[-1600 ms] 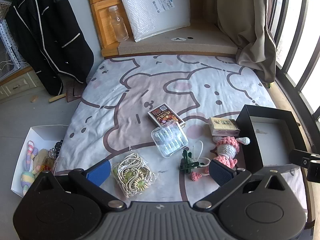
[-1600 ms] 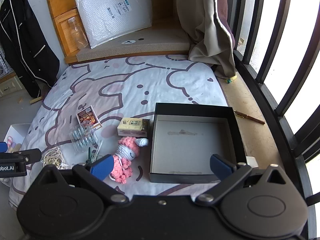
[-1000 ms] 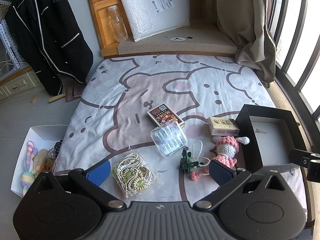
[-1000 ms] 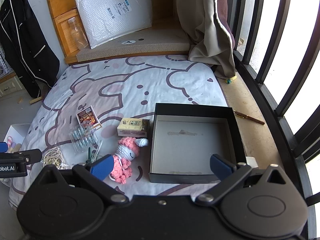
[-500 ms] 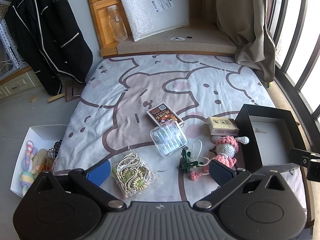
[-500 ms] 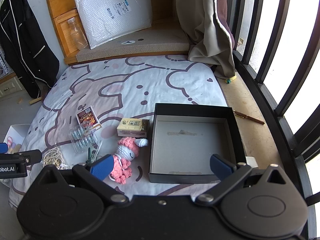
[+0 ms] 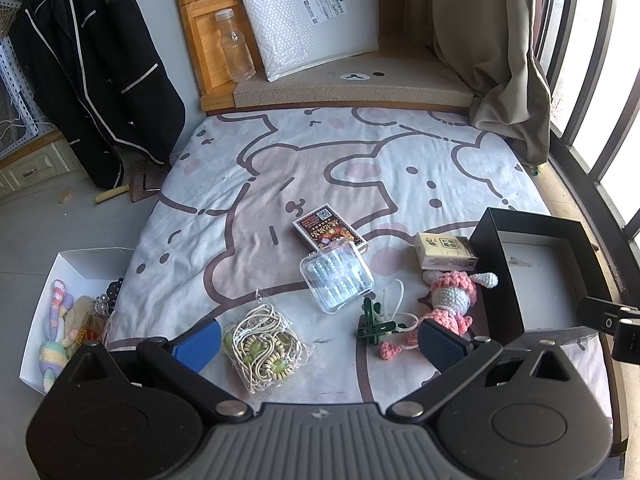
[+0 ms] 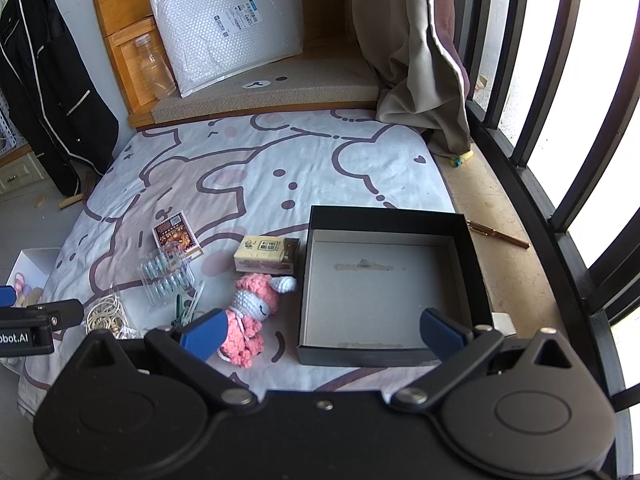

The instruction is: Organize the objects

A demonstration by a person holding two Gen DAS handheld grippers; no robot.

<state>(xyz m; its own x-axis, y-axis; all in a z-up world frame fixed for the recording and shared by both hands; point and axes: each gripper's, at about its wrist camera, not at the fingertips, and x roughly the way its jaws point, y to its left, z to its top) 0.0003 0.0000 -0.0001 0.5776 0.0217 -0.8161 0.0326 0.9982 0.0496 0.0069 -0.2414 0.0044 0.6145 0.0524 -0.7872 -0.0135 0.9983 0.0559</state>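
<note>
Black box (image 8: pixel 384 216) floor shows only from right; both tongs gape, empty.

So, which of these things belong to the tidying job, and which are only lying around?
For the job:
black box
pink crochet doll
card box
clear plastic case
tissue pack
green clip
bag of cords

Lying about:
black jacket
bubble mailer
empty bottle
curtain
pen

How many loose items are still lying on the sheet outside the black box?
6: card pack, clear case, tan packet, crochet doll, green clip and bagged cords. Black box looks empty; small items may be hidden.
</note>
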